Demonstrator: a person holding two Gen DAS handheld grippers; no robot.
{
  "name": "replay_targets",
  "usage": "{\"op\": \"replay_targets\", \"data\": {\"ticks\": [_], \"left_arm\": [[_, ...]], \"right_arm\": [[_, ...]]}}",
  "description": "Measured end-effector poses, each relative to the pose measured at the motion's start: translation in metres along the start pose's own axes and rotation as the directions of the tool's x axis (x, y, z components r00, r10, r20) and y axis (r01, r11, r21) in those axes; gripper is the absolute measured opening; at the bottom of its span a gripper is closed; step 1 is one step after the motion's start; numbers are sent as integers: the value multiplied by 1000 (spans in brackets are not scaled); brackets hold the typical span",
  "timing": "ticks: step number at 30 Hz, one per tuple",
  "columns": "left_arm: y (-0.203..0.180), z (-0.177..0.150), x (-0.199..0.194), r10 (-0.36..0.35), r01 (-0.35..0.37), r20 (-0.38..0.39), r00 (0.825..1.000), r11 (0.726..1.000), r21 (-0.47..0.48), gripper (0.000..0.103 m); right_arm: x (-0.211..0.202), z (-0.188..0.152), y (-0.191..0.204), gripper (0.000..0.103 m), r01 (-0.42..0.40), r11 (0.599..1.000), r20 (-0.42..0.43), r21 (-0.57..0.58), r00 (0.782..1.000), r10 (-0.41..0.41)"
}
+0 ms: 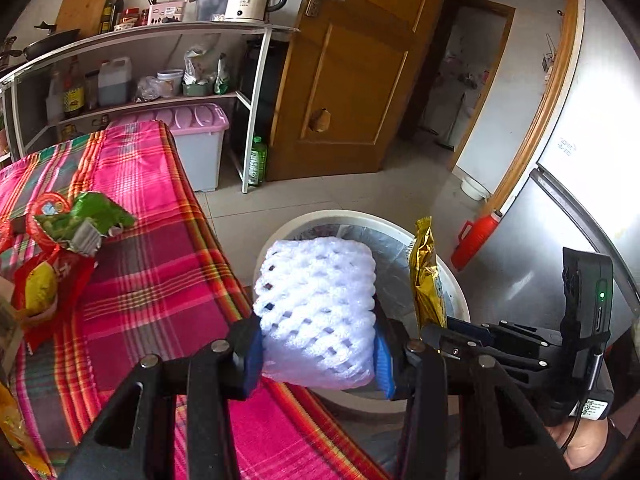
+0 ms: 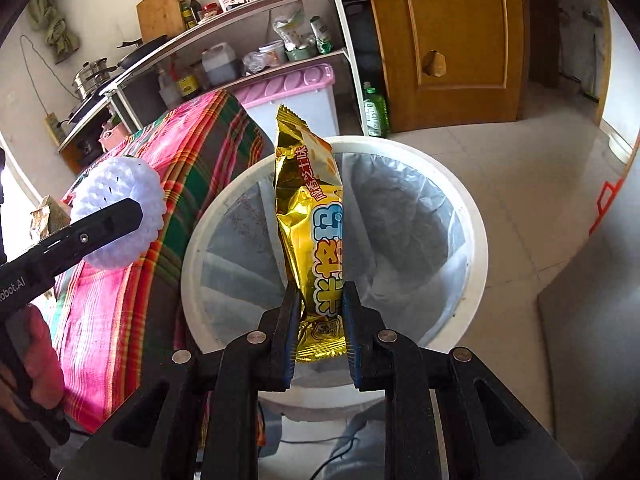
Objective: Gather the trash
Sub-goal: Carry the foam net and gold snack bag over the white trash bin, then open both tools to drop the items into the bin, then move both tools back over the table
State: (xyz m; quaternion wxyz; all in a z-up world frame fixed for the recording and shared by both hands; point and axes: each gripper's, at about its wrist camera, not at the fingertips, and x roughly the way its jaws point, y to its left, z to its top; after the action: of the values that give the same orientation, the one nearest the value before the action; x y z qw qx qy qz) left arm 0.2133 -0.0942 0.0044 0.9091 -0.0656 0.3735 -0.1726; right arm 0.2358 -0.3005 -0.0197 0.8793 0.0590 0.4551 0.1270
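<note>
My left gripper [image 1: 318, 354] is shut on a white foam fruit net [image 1: 318, 312], held at the table's edge just beside the white trash bin [image 1: 456, 280]. In the right wrist view my right gripper [image 2: 320, 300] is shut on a gold snack wrapper [image 2: 310, 216], which stands upright directly over the bin [image 2: 476, 236] and its clear liner. The foam net [image 2: 120, 216] and the left gripper's finger show at that view's left, over the tablecloth edge. More trash lies on the table: a green wrapper [image 1: 86, 220] and a red and yellow packet [image 1: 44, 284].
A pink plaid cloth covers the table [image 1: 160, 280]. Behind it stand a metal shelf [image 1: 132, 68] with bottles and a kettle, a pink-lidded storage box [image 1: 200, 144] and a green bottle [image 1: 258, 160]. A wooden door [image 1: 356, 80], a grey fridge [image 1: 560, 220] and a red jug [image 1: 476, 236] ring the bin.
</note>
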Motion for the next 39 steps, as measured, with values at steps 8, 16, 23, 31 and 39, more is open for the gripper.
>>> {"op": "replay_targets", "data": {"ticks": [8, 16, 23, 31, 39], "left_arm": [[-9, 5, 26, -33, 31, -79, 996, 999, -27, 59], [1, 4, 16, -44, 40, -51, 998, 996, -78, 66], [7, -1, -12, -24, 26, 24, 999, 998, -65, 66], [22, -11, -52, 49, -42, 107, 993, 997, -67, 66], [49, -29, -91, 147, -131, 165, 975, 986, -104, 66]], "right_arm": [[4, -2, -9, 22, 7, 1000, -24, 23, 1000, -6], [1, -2, -7, 45, 27, 999, -16, 34, 1000, -27], [-13, -2, 1, 46, 12, 1000, 23, 22, 1000, -13], [-34, 1, 26, 53, -47, 999, 101, -23, 994, 49], [-45, 0, 65, 53, -102, 990, 115, -97, 987, 113]]}}
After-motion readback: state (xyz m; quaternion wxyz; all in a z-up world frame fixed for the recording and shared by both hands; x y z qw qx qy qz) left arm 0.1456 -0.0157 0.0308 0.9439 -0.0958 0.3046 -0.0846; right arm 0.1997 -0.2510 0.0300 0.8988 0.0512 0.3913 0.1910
